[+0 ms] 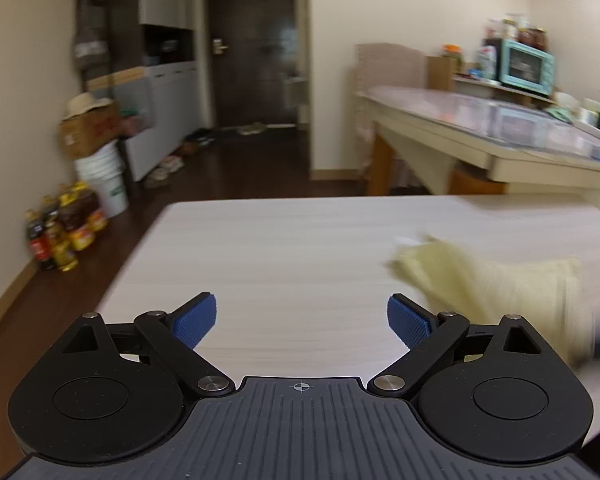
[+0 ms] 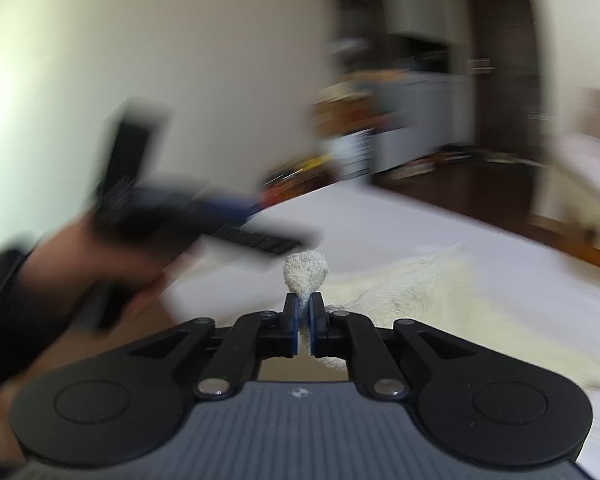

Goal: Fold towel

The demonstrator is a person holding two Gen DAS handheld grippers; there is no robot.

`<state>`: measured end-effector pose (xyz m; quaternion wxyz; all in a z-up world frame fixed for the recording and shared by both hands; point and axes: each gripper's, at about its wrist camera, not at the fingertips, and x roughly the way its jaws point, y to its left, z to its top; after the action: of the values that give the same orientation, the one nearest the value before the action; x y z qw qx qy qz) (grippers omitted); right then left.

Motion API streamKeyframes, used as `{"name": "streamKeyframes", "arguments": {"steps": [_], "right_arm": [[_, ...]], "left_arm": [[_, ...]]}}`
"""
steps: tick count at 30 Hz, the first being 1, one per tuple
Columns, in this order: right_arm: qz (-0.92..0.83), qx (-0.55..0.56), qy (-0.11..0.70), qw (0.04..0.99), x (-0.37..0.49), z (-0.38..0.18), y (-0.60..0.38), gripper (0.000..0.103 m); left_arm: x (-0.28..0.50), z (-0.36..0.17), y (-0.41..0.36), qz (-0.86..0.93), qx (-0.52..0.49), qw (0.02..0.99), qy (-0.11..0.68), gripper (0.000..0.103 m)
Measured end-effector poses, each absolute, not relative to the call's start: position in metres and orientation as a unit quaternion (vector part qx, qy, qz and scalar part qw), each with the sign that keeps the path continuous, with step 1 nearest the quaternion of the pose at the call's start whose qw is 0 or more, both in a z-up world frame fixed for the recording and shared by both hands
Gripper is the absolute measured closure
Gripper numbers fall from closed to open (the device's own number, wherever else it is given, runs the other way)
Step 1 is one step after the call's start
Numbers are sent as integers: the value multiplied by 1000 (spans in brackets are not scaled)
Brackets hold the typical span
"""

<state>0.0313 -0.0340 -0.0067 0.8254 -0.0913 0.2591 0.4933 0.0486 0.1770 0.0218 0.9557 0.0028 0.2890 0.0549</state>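
Left wrist view: left gripper (image 1: 301,322) over the pale table (image 1: 284,248), jaws spread wide, nothing between the blue pads (image 1: 196,320). Towel (image 1: 488,284), pale yellow, lying bunched on the table to the right, blurred, far end cut off at the frame edge. Right wrist view only: right gripper (image 2: 304,318) with jaws pressed together, pinching a fold of towel that bulges above the tips, the rest trailing right across the table. Also there: a hand (image 2: 100,268) holding the other gripper, heavily smeared, detail not legible. Bare tabletop ahead and left up to the far edge; bottles (image 1: 64,228) on the floor beyond the left edge.
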Motion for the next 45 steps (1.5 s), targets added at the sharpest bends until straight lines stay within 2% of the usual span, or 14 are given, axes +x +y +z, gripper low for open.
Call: {"name": "streamKeyframes", "arguments": {"steps": [1,2,3,9,14,18,27,28,29,36,45], "right_arm": [[513,-114,270,807,27,-15,-20,89],[517,-118,274,802,26,-17,-17,78],[519,-118,275,801,26,-17,-16,74],[477,-76,272,832,54,-1,-44,71],[415,-100,286,858,107,1,-31,64],[406,-133,303,852,152,-12,3,64],[450,-226,301,810,198,-40,58,66],[455,-231,302,805,198,-41,59,74],[457,-234,302,803,197,-42,59,95],[453,-198,264,828,168,-19,22,95],[392,-136,202,887,94,26,-90,96]], "left_arm": [[48,22,181,55,3,955,291,7],[47,22,186,56,2,955,293,7],[47,23,190,56,2,954,294,7],[59,14,189,18,24,952,304,7],[64,8,187,8,18,954,298,7],[64,4,190,5,15,954,299,7],[64,-6,194,-9,13,952,306,7],[64,-6,195,-8,11,952,305,7],[64,-5,196,-7,9,953,303,7],[52,0,199,-20,13,956,293,7],[-18,2,188,-144,98,950,258,7]]}}
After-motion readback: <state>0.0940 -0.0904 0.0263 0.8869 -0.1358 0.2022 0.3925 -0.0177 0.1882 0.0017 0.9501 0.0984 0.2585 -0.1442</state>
